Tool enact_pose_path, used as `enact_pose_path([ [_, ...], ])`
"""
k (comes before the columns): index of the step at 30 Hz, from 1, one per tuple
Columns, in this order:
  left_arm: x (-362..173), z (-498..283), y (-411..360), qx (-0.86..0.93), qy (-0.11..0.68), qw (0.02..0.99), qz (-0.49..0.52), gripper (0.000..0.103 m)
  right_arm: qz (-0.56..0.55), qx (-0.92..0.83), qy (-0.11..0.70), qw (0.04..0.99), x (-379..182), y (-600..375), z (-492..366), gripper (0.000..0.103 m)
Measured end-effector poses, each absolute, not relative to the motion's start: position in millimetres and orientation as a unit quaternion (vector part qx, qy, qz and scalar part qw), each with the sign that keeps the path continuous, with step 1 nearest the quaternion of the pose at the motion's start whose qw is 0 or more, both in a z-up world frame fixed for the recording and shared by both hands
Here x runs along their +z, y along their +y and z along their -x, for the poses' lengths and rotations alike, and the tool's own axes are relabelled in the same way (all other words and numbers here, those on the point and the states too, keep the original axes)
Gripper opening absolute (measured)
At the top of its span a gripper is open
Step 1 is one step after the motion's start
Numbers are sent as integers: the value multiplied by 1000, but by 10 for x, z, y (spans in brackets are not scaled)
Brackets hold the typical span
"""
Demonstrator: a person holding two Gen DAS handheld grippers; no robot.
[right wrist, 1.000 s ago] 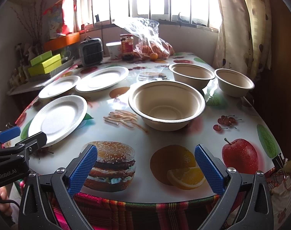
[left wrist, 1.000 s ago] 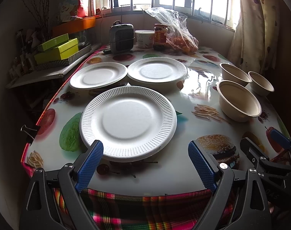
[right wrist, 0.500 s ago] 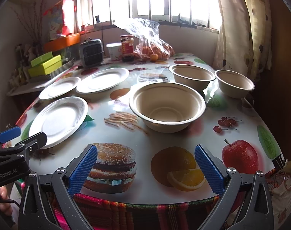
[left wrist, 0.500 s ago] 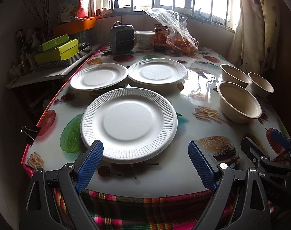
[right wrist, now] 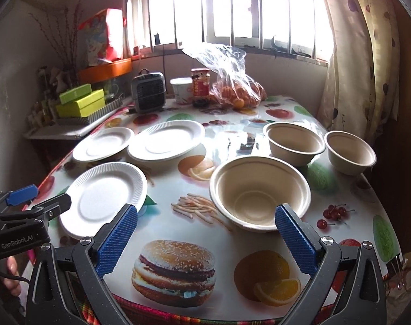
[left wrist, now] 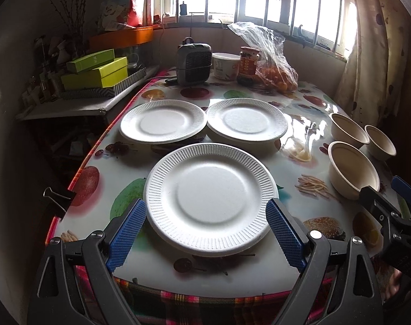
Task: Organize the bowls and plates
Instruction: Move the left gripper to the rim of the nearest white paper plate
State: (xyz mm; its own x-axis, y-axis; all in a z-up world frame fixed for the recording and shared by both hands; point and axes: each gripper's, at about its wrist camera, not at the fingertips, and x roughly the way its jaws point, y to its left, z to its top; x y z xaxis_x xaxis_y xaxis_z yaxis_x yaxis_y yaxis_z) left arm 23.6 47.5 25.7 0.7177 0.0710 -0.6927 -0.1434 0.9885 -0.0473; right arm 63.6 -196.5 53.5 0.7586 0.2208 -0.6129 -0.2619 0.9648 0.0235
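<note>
Three white paper plates lie on the fruit-print table. The nearest plate [left wrist: 210, 197] sits between the blue fingers of my open left gripper [left wrist: 205, 233], near edge level with the fingertips. Two more plates [left wrist: 162, 120] [left wrist: 247, 120] lie side by side behind it. Three beige bowls stand to the right: a large near bowl [right wrist: 259, 189] and two farther ones [right wrist: 294, 142] [right wrist: 350, 151]. My right gripper [right wrist: 205, 239] is open, its right fingertip just before the large bowl's rim, with nothing held. The left gripper [right wrist: 24, 216] shows at the right wrist view's left edge beside the near plate [right wrist: 102, 197].
At the table's far end stand a small grey heater [left wrist: 194, 63], a white tub [left wrist: 225, 65], a red-labelled jar [left wrist: 248, 65] and a plastic bag of oranges [left wrist: 273, 62]. Green boxes [left wrist: 97, 71] sit on a side shelf at left. A curtain [right wrist: 362, 54] hangs at right.
Both grippers have moved forward over the table. The near plate now lies between the left fingers, and the large bowl is closer to the right fingers. Nothing has been taken hold of.
</note>
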Motion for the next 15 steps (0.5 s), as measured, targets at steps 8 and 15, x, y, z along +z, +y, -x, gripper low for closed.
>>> enact_pose_path([
  [8, 350, -416, 880, 80, 372, 922, 76, 91, 37, 159, 318, 934, 721, -1691, -966, 103],
  [15, 403, -566, 1227, 101, 374, 918, 93, 91, 30, 205, 323, 924, 796, -1416, -1236, 103],
])
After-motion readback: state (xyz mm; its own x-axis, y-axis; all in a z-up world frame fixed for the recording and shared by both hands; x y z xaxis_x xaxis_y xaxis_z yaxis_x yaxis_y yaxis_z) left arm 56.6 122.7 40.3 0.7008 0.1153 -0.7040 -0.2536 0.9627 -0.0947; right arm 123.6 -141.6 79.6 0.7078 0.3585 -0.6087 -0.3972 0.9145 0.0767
